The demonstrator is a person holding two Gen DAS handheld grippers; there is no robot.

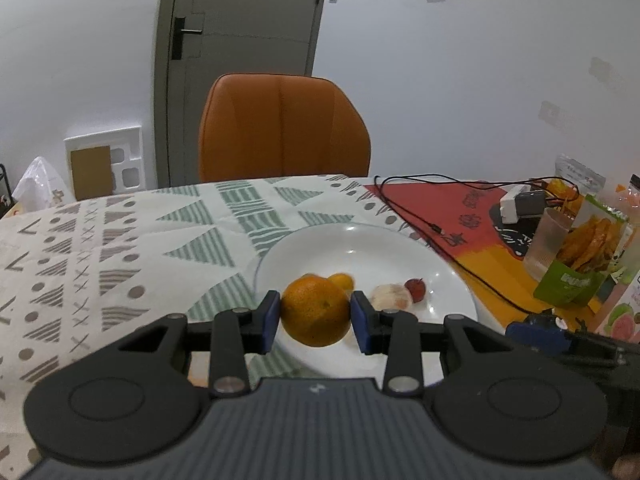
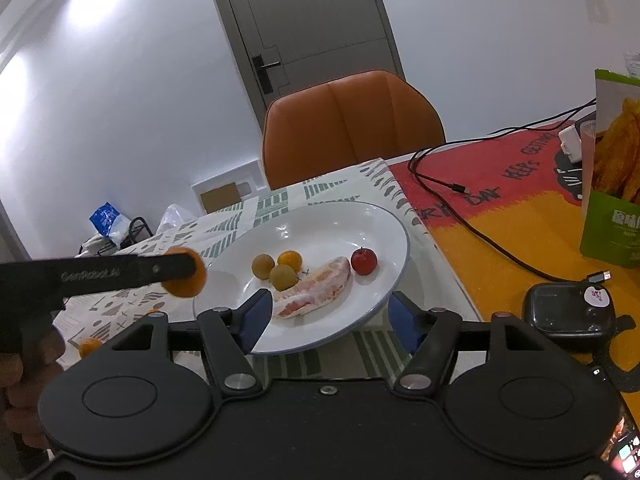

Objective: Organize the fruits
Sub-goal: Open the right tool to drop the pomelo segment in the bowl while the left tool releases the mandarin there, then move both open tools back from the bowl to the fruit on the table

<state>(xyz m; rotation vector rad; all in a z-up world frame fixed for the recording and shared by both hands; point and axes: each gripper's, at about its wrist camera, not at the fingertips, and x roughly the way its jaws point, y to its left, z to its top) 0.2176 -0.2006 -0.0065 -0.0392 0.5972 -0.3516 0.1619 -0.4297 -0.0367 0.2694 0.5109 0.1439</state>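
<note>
Blue-padded left gripper, low centre of its own view, is clamped on a round orange fruit, held above the near rim of the white round plate. Risk now: that smooth rounded skin could roll out of the pads if grip loosens early, dropping onto the patterned desk cloth or knocking the small red fruit and pink peeled segment. Right gripper gapes wide, empty, straddling the plate's near edge.
</note>
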